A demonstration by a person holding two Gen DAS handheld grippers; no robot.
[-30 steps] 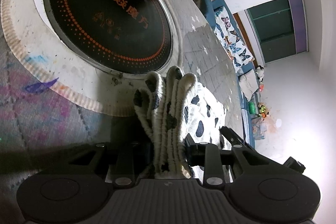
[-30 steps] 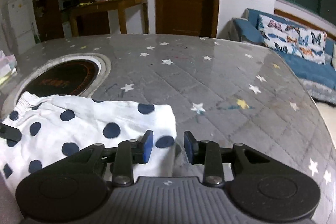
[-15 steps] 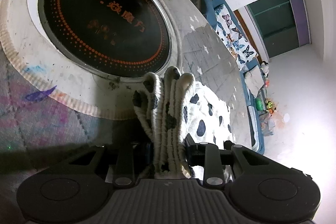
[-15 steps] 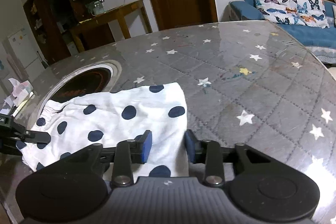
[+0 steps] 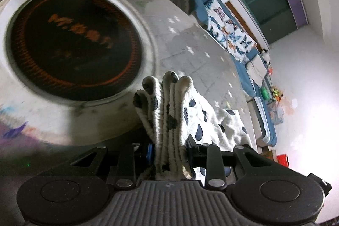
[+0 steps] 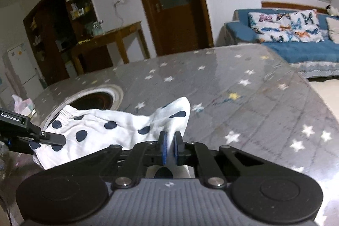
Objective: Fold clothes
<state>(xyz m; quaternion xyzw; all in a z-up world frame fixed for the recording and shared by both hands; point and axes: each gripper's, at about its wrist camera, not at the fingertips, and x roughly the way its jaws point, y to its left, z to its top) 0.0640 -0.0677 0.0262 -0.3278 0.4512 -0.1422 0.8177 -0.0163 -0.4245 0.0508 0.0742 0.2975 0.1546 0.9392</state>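
- Grey star-print table [image 6: 243,86] carries one white garment with dark dots [image 6: 95,130], beside one round black hob [image 5: 72,43].
- Right of the cloth I see much free tabletop.
- My left gripper [image 5: 169,151] clamps the bunched waistband; my right gripper [image 6: 169,147] pinches the opposite corner, lifted.

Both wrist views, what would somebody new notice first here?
Most striking is the white polka-dot garment, stretched over the star-patterned table between both grippers. The left gripper clamps its bunched elastic waistband, and the right gripper pinches the opposite end, jaws closed on the cloth. Beside the waistband sits a round black cooktop set into the table.
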